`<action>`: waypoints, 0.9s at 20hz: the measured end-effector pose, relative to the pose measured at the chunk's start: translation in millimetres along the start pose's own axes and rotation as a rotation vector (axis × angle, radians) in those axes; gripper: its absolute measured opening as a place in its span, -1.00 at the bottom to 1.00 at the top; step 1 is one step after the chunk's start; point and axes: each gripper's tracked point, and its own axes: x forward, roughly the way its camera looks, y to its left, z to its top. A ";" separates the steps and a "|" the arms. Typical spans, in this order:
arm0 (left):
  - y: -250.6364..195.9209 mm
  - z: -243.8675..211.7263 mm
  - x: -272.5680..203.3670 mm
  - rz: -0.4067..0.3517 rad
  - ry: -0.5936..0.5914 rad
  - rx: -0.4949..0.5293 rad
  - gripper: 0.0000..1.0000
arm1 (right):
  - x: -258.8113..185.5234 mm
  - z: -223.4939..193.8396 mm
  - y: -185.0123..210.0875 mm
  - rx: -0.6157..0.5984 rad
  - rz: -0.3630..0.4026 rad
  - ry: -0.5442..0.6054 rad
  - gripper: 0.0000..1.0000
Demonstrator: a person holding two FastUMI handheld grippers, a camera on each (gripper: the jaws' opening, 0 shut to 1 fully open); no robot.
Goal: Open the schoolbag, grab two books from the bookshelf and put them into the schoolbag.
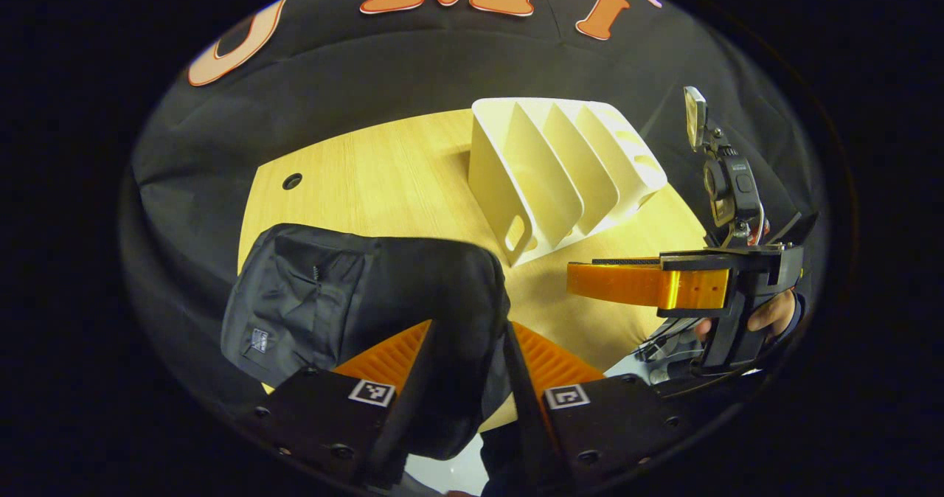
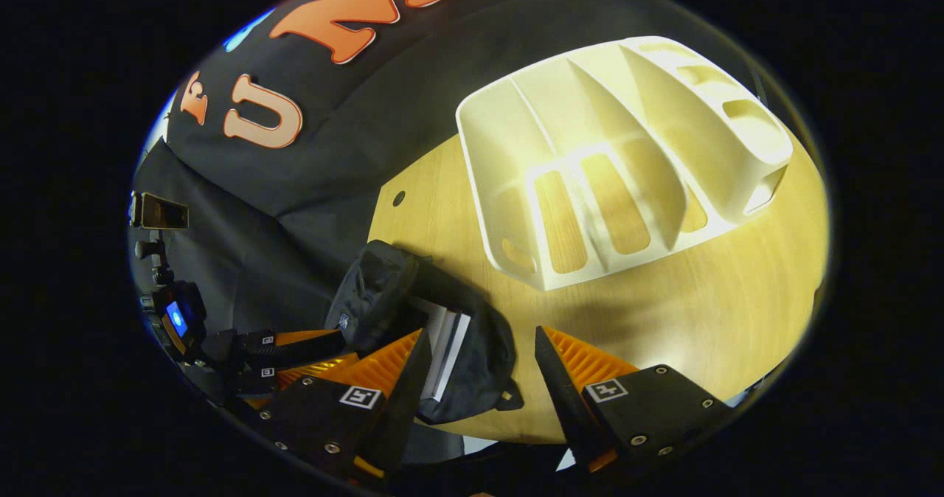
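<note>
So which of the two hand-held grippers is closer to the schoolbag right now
The left hand-held gripper. Its open fingers sit on either side of the black schoolbag, while the right hand-held gripper is off to the side above bare table, near the white bookshelf.

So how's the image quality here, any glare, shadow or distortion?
Right gripper view: glare washes out the bookshelf's base, its shadow falls on the table, and the fisheye bends the shelf. Left gripper view: even light and sharp, schoolbag dark with little detail.

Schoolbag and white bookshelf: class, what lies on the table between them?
Nothing: in the right gripper view, only bare wooden table separates the schoolbag from the bookshelf.
</note>
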 end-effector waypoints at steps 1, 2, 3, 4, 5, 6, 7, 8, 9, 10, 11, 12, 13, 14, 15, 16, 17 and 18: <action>-4.5 0.1 1.7 0.000 -0.010 -0.003 0.48 | -6.2 4.2 -4.4 -0.009 -0.005 -0.011 0.73; -8.9 4.4 2.5 0.011 -0.020 0.000 0.65 | -12.7 9.0 -8.7 -0.020 -0.007 -0.023 0.80; -16.2 8.6 -0.6 0.020 -0.032 0.002 0.92 | -17.9 13.0 -11.6 -0.030 -0.013 -0.031 0.85; -22.8 12.4 0.0 0.023 -0.046 -0.001 0.94 | -24.3 18.2 -16.1 -0.040 -0.018 -0.046 0.94; -30.9 15.5 -0.4 0.030 -0.065 -0.004 0.95 | -31.2 22.7 -21.9 -0.051 -0.027 -0.062 0.96; -37.4 23.2 -0.7 0.041 -0.092 -0.005 0.96 | -38.8 27.7 -26.6 -0.064 -0.033 -0.079 0.96; -41.9 29.7 0.0 0.059 -0.120 -0.007 0.98 | -46.5 32.8 -30.1 -0.080 -0.040 -0.097 0.97; -48.0 34.7 -0.4 0.072 -0.141 -0.007 0.98 | -54.8 39.7 -33.9 -0.098 -0.046 -0.117 0.96; -54.8 40.6 -2.5 0.087 -0.170 -0.010 0.98 | -62.5 46.1 -39.0 -0.118 -0.057 -0.138 0.96; -60.9 47.8 -4.0 0.104 -0.199 -0.012 0.97 | -71.8 53.8 -43.5 -0.138 -0.064 -0.163 0.97; -66.2 56.3 -6.4 0.124 -0.236 -0.017 0.99 | -79.9 61.1 -47.5 -0.159 -0.072 -0.187 0.97; -71.9 66.6 -9.0 0.144 -0.278 -0.016 0.98 | -88.7 69.5 -50.1 -0.178 -0.074 -0.213 0.97; -74.4 71.1 -14.1 0.164 -0.313 -0.016 0.98 | -97.2 77.2 -51.2 -0.199 -0.078 -0.237 0.96; -80.4 80.7 -20.8 0.186 -0.361 -0.013 0.98 | -106.4 86.9 -53.6 -0.219 -0.080 -0.269 0.96; -86.6 91.2 -29.7 0.206 -0.404 -0.011 0.98 | -114.7 96.1 -57.0 -0.244 -0.088 -0.299 0.96; -91.6 102.7 -39.7 0.228 -0.455 -0.010 0.97 | -122.9 104.4 -60.4 -0.266 -0.094 -0.330 0.96; -99.3 111.3 -48.7 0.242 -0.498 -0.011 0.97 | -133.6 111.7 -61.8 -0.289 -0.098 -0.359 0.96; -102.1 117.7 -57.5 0.259 -0.544 -0.019 0.96 | -141.4 120.4 -61.4 -0.308 -0.096 -0.387 0.96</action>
